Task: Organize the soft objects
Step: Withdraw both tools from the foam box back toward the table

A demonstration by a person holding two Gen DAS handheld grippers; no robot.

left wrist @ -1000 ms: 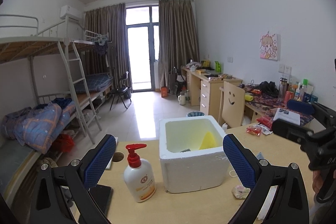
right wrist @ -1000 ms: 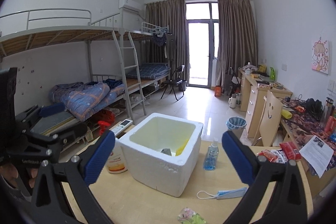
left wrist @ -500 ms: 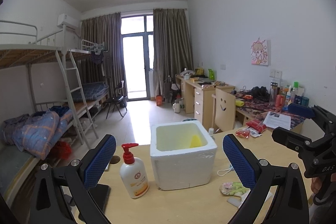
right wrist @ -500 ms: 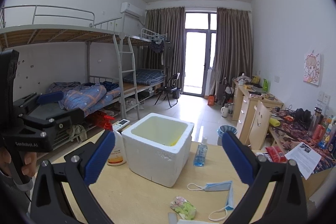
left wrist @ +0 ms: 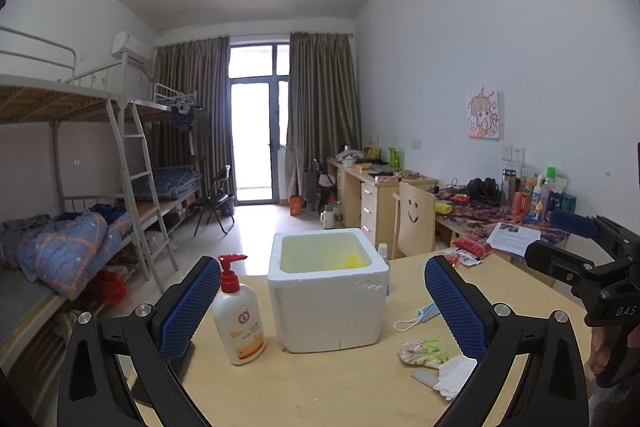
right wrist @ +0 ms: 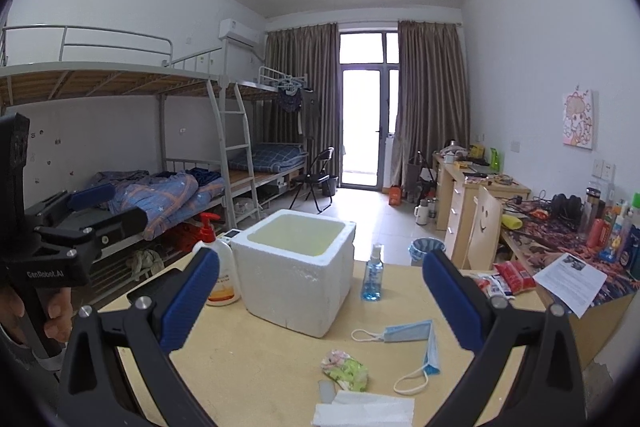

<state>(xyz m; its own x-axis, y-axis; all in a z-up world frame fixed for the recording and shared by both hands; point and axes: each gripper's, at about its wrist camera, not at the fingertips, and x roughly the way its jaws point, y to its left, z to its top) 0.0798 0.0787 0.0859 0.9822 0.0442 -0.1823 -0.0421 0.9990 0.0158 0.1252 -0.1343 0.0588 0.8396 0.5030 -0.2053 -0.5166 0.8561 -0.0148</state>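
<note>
A white foam box (left wrist: 328, 291) (right wrist: 296, 275) stands mid-table with a yellow sponge (left wrist: 354, 261) inside. To its right lie a blue face mask (left wrist: 424, 313) (right wrist: 408, 333), a crumpled floral cloth (left wrist: 424, 351) (right wrist: 346, 369) and white tissue (left wrist: 456, 377) (right wrist: 364, 413). My left gripper (left wrist: 320, 307) is open and holds nothing, its blue pads framing the box from a distance. My right gripper (right wrist: 320, 303) is also open with nothing in it, short of the cloth and mask. Each view shows the other gripper at its edge, held by a hand.
A red-pump soap bottle (left wrist: 238, 315) (right wrist: 218, 271) stands left of the box. A blue sanitizer bottle (right wrist: 373, 275) stands to the box's right. Red snack packets (right wrist: 514, 275) and a paper sheet (right wrist: 572, 277) sit at the table's right edge. Bunk beds line the left wall.
Both grippers have drawn back from the foam box and sunk lower. The mask, cloth and tissue have come further into view. Both stay open.
</note>
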